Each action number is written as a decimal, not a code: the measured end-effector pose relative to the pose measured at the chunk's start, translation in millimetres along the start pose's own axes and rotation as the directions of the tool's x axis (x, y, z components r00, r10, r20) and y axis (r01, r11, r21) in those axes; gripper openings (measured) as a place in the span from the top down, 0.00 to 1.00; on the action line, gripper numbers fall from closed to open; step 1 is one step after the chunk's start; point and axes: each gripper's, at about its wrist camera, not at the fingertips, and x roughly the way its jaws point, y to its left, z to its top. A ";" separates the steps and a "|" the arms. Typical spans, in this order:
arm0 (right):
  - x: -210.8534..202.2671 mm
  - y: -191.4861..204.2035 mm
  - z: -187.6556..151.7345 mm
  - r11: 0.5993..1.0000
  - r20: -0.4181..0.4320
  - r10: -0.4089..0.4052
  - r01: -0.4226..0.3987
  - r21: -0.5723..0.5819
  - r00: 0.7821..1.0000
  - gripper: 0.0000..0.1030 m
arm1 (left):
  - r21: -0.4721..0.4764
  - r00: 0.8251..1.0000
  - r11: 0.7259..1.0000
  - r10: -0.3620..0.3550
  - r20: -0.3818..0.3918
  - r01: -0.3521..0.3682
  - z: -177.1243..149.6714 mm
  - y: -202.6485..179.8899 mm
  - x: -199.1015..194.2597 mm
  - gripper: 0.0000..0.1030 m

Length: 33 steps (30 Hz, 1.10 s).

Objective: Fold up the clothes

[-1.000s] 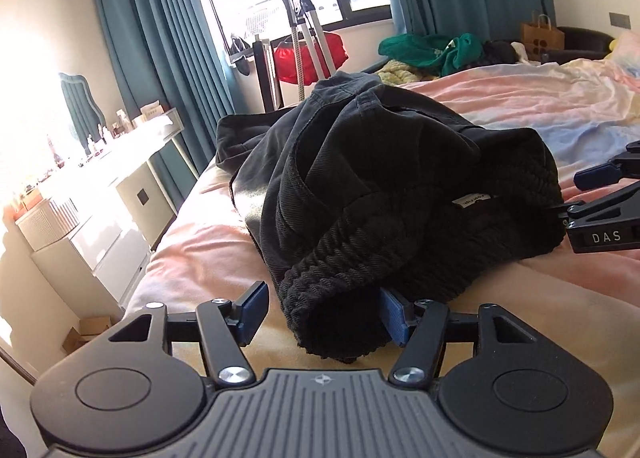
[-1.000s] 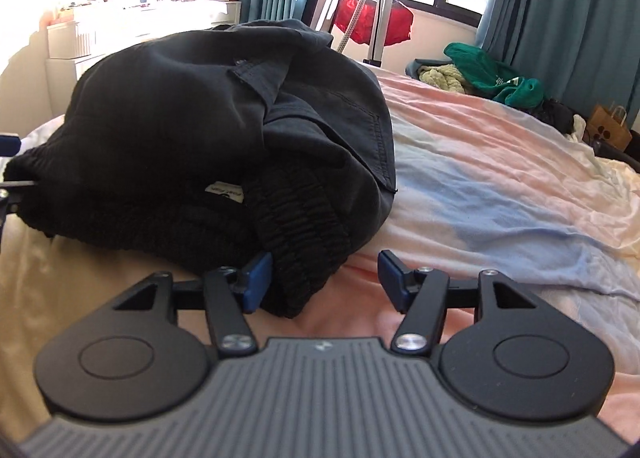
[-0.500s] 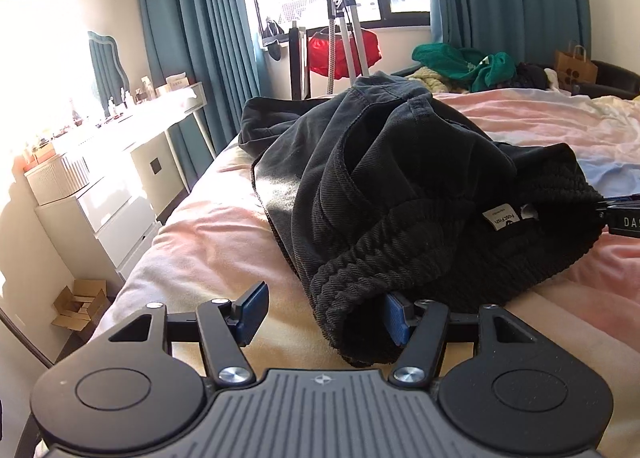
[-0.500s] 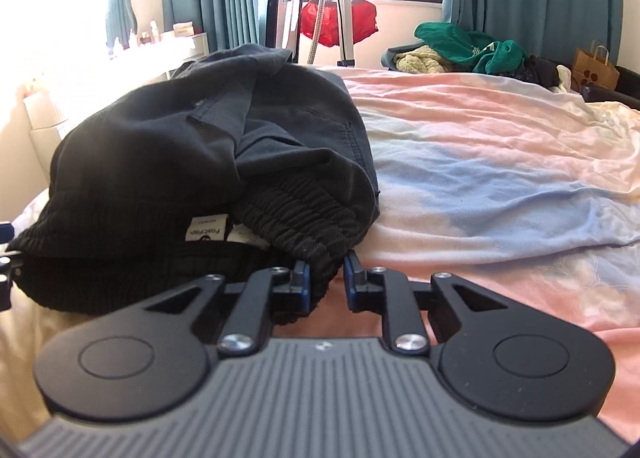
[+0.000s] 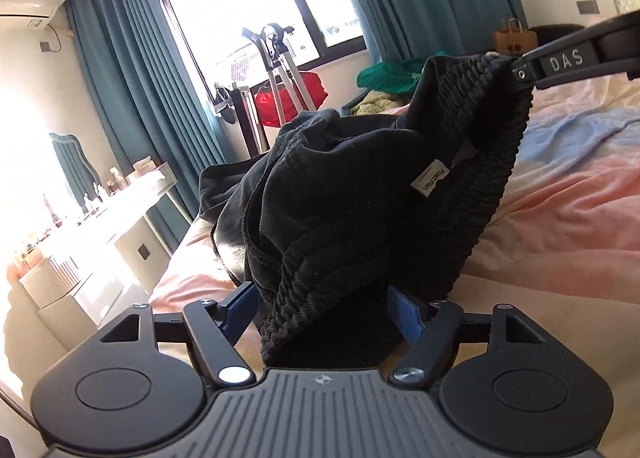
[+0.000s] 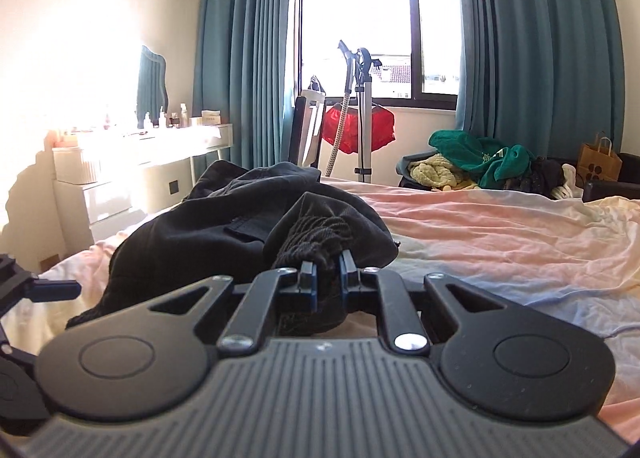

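Black trousers on the bed, gripped at the waistband

The right gripper [image 6: 327, 272] pinches the ribbed elastic waistband of the black trousers [image 5: 344, 193], raising it toward two o'clock in the left view. The left gripper [image 5: 324, 308] is opening, jaws spread around the waistband's lower end. The rest lies heaped on the pink bedsheet [image 6: 500, 234].

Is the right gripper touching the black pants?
Touching. In the right wrist view, the right gripper has its pads closing on the bunched waistband of the black pants, cloth squeezed between them.
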 end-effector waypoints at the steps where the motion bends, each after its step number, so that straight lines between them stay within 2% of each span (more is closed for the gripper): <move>1: 0.8 -2.2 0.0 1.000 -0.002 0.001 -0.001 0.007 1.000 0.87 | 0.004 1.000 1.000 0.003 -0.019 -0.003 -0.2 -1.2 6.6 0.29; 3: 1.8 -5.5 -1.3 1.000 -0.012 0.003 -0.002 0.023 1.000 0.87 | 0.008 0.998 1.000 0.002 -0.063 -0.001 0.2 -1.8 21.3 0.45; 4: 3.2 -5.2 -2.9 1.000 -0.023 0.006 -0.005 0.031 1.000 0.86 | 0.009 0.996 1.000 -0.002 -0.089 0.003 0.7 -1.4 29.3 0.48; 6: 6.5 -1.8 -6.1 1.000 -0.051 0.008 -0.007 0.026 0.999 0.86 | 0.048 0.996 0.999 0.014 -0.090 -0.010 2.7 -6.3 37.8 0.58; 7: 8.5 -0.2 -7.7 1.000 -0.061 0.000 0.001 0.014 0.998 0.86 | 0.034 0.997 0.999 0.008 -0.083 -0.006 4.0 -4.8 38.3 0.60; 8: 9.9 -0.1 -8.7 1.000 -0.066 -0.009 0.009 0.010 0.998 0.86 | 0.019 0.997 1.000 0.003 -0.075 -0.001 5.3 -3.2 38.7 0.69; 9: 11.2 -0.1 -9.8 1.000 -0.071 -0.018 0.018 0.006 0.997 0.86 | -0.023 0.998 1.000 -0.017 -0.059 0.016 6.5 3.0 36.5 0.81; 11: 13.5 -4.0 -12.0 0.999 -0.093 -0.032 0.034 0.025 0.995 0.86 | -0.118 0.999 0.993 -0.035 -0.028 0.031 11.3 20.5 30.5 0.88; 13: 16.4 -8.7 -14.4 0.997 -0.120 -0.044 0.050 0.054 0.992 0.86 | -0.324 0.998 0.945 -0.056 -0.004 0.051 12.7 56.4 23.2 0.89; 15: 19.6 -12.9 -16.8 0.995 -0.150 -0.051 0.064 0.081 0.987 0.86 | -0.504 0.998 0.862 -0.059 0.010 0.056 9.0 90.9 17.6 0.89; 18: 34.4 -19.4 -29.5 0.984 -0.266 -0.003 0.050 0.169 0.964 0.84 | -0.721 0.998 0.692 -0.056 -0.006 0.035 -6.5 137.7 17.2 0.89; 20: 46.4 -24.1 -40.2 0.969 -0.352 0.050 0.040 0.243 0.935 0.81 | -0.840 0.994 0.541 -0.106 -0.022 0.039 -26.1 163.9 26.9 0.89; 22: 59.5 -30.0 -59.7 0.927 -0.440 0.147 0.032 0.373 0.886 0.78 | -0.922 0.985 0.387 -0.163 -0.053 0.015 -48.3 183.9 43.2 0.89; 23: 61.2 -29.5 -66.7 0.915 -0.454 0.161 0.040 0.400 0.877 0.78 | -0.944 0.980 0.330 -0.187 -0.071 -0.005 -57.4 189.6 50.4 0.89; 26: 59.4 -24.5 -66.3 0.928 -0.439 0.136 0.041 0.370 0.888 0.71 | -0.968 0.966 0.246 -0.238 -0.104 -0.044 -81.0 198.7 64.3 0.89; 28: 55.7 -23.5 -61.5 0.935 -0.399 0.124 0.027 0.353 0.908 0.73 | -0.957 0.967 0.288 -0.227 -0.114 -0.045 -82.3 197.9 61.0 0.88; 29: 52.9 -22.6 -58.3 0.940 -0.374 0.119 0.017 0.340 0.920 0.75 | -0.946 0.969 0.322 -0.216 -0.118 -0.043 -78.2 196.7 57.9 0.88; 30: 49.8 -22.0 -54.8 0.945 -0.352 0.108 0.014 0.328 0.930 0.82 | -0.934 0.971 0.356 -0.205 -0.122 -0.042 -74.0 195.5 54.8 0.84; 31: 46.7 -21.4 -51.2 0.949 -0.330 0.097 0.013 0.315 0.939 0.85 | -0.915 0.973 0.401 -0.192 -0.131 -0.044 -67.9 189.0 47.6 0.81; 33: 37.6 -25.8 -41.3 0.936 -0.264 0.118 -0.019 0.350 0.957 0.87 | -0.869 0.975 0.491 -0.160 -0.156 -0.058 -54.6 177.9 40.2 0.66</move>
